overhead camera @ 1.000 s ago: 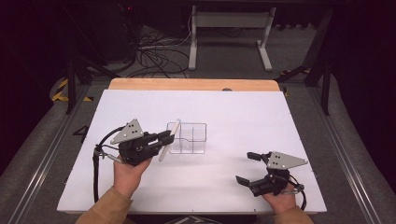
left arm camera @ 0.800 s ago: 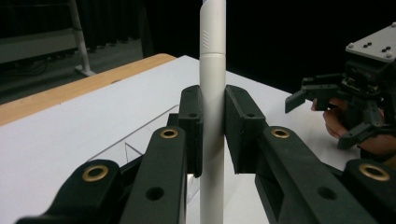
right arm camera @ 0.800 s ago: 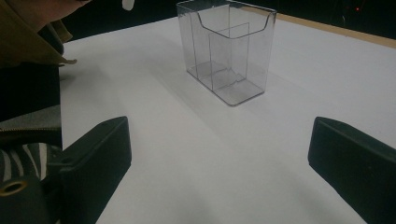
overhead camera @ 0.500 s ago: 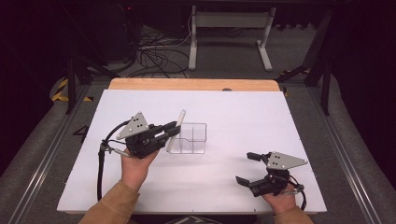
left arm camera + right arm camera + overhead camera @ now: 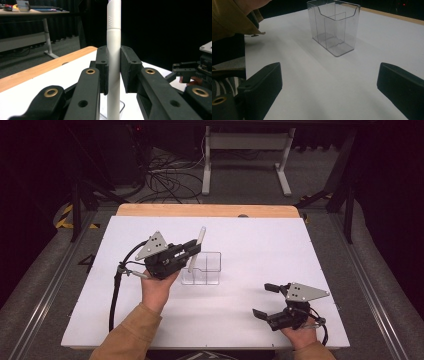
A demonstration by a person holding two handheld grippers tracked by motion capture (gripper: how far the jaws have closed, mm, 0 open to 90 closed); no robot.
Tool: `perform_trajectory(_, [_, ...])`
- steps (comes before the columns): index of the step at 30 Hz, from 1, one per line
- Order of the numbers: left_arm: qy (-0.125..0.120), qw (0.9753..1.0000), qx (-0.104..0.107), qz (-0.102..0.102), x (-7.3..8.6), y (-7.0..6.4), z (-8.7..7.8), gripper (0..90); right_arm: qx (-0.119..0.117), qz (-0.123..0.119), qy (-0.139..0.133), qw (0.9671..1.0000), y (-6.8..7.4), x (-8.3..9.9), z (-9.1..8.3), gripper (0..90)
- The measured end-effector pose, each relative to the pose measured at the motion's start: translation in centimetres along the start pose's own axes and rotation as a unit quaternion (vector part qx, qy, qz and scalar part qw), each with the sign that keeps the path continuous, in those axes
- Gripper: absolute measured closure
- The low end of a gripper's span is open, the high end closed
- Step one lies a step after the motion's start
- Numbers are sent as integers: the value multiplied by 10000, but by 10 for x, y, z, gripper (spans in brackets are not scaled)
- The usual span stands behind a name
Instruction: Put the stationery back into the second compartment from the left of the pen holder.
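My left gripper [image 5: 192,249] is clamped on a white pen [image 5: 196,249], both jaws pressed against its barrel about midway up. The pen stands nearly upright, leaning a little, above the left end of a clear plastic holder [image 5: 207,268] that sits near the middle of the white table [image 5: 250,240]. In the left gripper view the pen [image 5: 113,57] runs off the top edge, so I cannot see its upper tip, and its lower end is cut off at the bottom, where only a thin curve of the holder's rim shows behind it. From above I cannot tell whether the pen's lower tip is inside the holder or just over it.

My right gripper [image 5: 268,300] rests low near the table's near right corner, well apart from the holder, its jaws spread wide with nothing between them. In its own view the holder [image 5: 334,27] shows its inner dividers, and my sleeve [image 5: 232,17] blocks the upper left corner.
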State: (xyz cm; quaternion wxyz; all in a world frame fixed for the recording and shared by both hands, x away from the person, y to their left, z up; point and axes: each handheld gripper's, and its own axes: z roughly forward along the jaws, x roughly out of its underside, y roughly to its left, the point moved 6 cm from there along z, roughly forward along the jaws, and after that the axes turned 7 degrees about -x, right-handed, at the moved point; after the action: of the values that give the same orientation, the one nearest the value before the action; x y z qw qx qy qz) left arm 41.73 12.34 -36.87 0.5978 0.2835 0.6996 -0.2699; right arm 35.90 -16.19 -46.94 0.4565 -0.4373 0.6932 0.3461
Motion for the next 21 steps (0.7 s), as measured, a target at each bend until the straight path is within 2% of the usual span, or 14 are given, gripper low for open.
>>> perform_trajectory(21, [130, 9997, -135, 126, 0, 1, 36, 782, -42, 26, 6, 10000, 0, 1, 0, 66])
